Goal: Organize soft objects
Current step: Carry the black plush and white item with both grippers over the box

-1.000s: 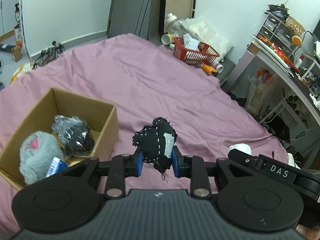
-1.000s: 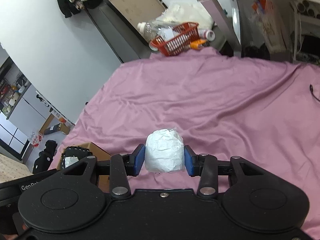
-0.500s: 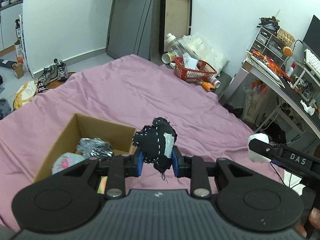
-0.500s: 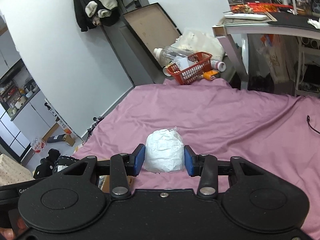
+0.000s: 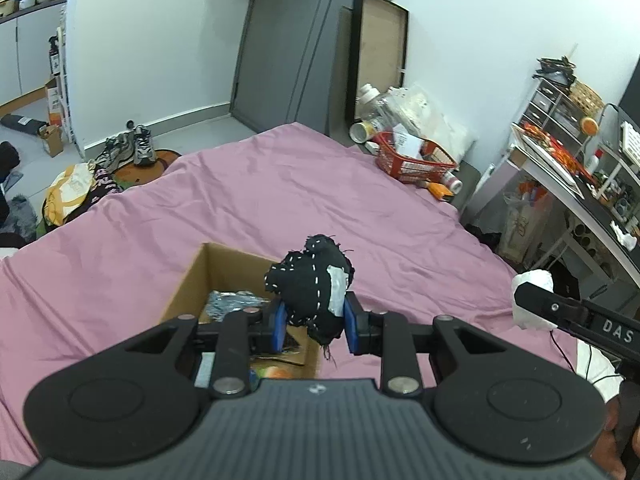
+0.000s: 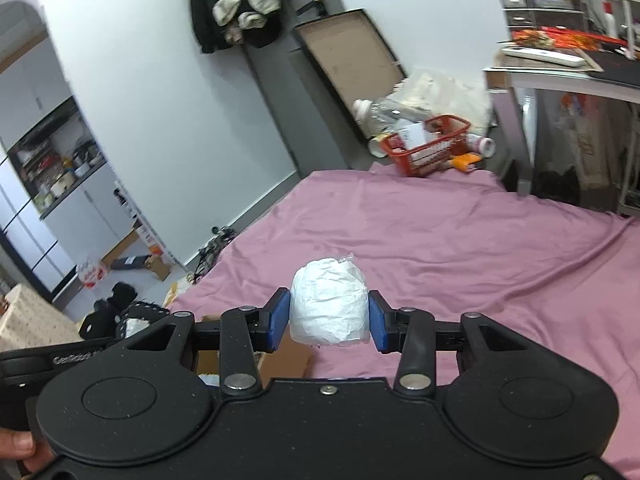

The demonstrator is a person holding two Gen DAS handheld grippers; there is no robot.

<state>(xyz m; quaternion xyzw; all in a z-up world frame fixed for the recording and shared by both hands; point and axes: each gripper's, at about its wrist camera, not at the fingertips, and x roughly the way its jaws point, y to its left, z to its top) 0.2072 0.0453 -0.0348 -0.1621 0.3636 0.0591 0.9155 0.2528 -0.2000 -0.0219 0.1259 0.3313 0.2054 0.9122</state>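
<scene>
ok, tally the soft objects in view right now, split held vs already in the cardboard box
Held: 2 — black stitched fabric lump in left gripper, white crinkled wrapped ball in right gripper
In open cardboard box: 1 clearly visible — grey-black speckled bundle; the rest is hidden
Total: 3

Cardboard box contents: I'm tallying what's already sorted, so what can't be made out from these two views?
- Left wrist view: the cardboard box shows only a grey crinkled bundle; the left hand-held gripper and its black stitched toy hide the rest.
- Right wrist view: only a strip of the box shows, behind the right hand-held gripper holding the white bundle.
</scene>
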